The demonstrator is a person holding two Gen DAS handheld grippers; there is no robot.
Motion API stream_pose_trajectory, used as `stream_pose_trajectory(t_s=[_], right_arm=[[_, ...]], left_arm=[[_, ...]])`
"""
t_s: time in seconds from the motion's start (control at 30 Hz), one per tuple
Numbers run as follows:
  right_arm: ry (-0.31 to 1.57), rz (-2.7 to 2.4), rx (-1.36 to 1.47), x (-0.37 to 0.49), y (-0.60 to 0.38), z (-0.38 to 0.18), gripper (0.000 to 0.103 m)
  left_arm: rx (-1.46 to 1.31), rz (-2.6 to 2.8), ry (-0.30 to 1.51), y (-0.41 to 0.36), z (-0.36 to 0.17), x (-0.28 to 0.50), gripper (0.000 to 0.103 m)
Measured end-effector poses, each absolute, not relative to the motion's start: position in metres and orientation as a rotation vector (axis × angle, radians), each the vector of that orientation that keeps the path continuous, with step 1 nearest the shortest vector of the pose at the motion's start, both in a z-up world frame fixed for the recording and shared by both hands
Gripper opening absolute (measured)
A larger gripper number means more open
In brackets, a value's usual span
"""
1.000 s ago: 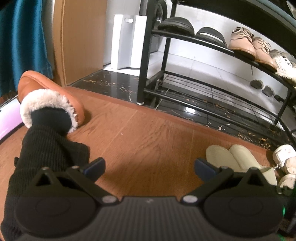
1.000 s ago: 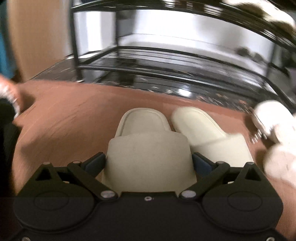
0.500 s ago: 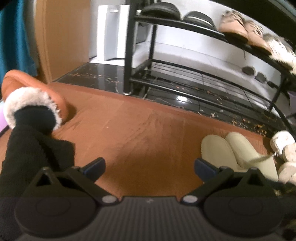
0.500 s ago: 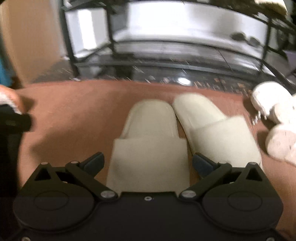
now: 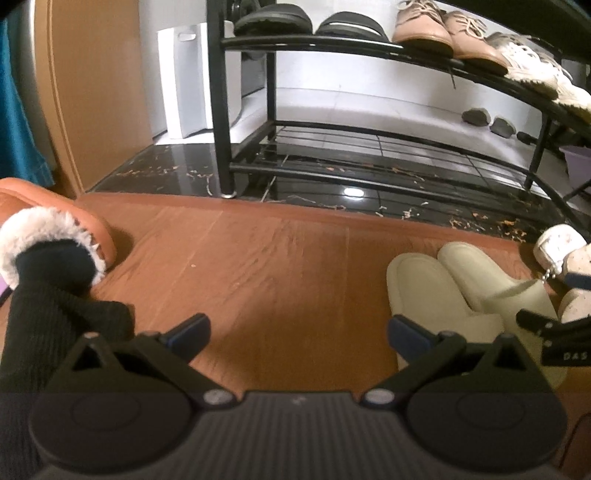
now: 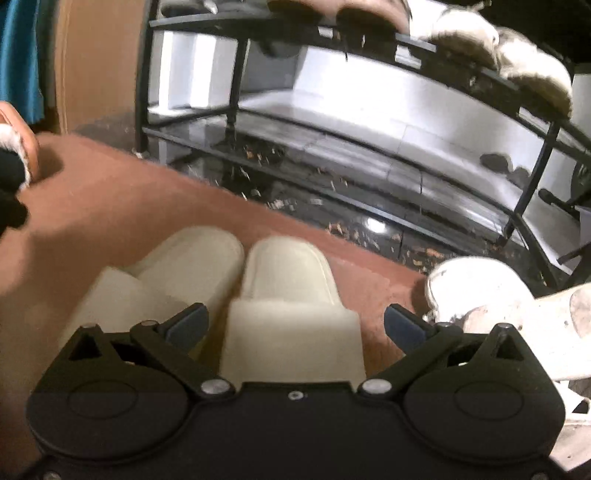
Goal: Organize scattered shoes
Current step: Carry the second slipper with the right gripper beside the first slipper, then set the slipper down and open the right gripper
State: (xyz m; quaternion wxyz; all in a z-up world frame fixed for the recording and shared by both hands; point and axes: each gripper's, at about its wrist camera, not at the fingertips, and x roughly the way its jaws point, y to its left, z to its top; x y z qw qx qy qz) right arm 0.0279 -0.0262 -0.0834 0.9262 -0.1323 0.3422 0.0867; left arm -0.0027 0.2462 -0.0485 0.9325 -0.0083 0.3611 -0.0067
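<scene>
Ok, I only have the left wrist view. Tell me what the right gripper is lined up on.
Observer: The right gripper is open and straddles the right-hand cream slipper of the pair.
Operator: Report whether its fingers touch that slipper.
Observer: No; both fingers stand clear of its sides.
Operator: Say what sits beyond the right finger.
Observer: White shoes lie on the mat, apart from the slipper.

A rack (image 5: 369,48) stands behind the mat (image 5: 277,266), on the tiles (image 5: 166,173). Along the mat's right edge a pair of slippers (image 5: 461,288) lies side by side, touching, with sneakers (image 5: 561,251) just to their right. A fur-lined slipper (image 5: 55,225) sits at the mat's left edge. Shoes (image 5: 443,26) line the rack's upper shelf.
</scene>
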Motion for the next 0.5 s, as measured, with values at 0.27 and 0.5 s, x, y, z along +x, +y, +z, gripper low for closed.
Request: stream_pose_trajectory(t_s=[0.27, 0.5], right_arm=[[0.803, 0.145, -0.143, 0.038, -0.032, -0.105, 0.1], [0.825, 0.039, -0.028, 0.019, -0.015, -0.102, 0.099]], left_arm=[[-0.02, -0.005, 0.75, 0.247, -0.049, -0.001, 0.102], [-0.022, -0.003, 0.743, 0.247, -0.048, -0.001, 0.102]])
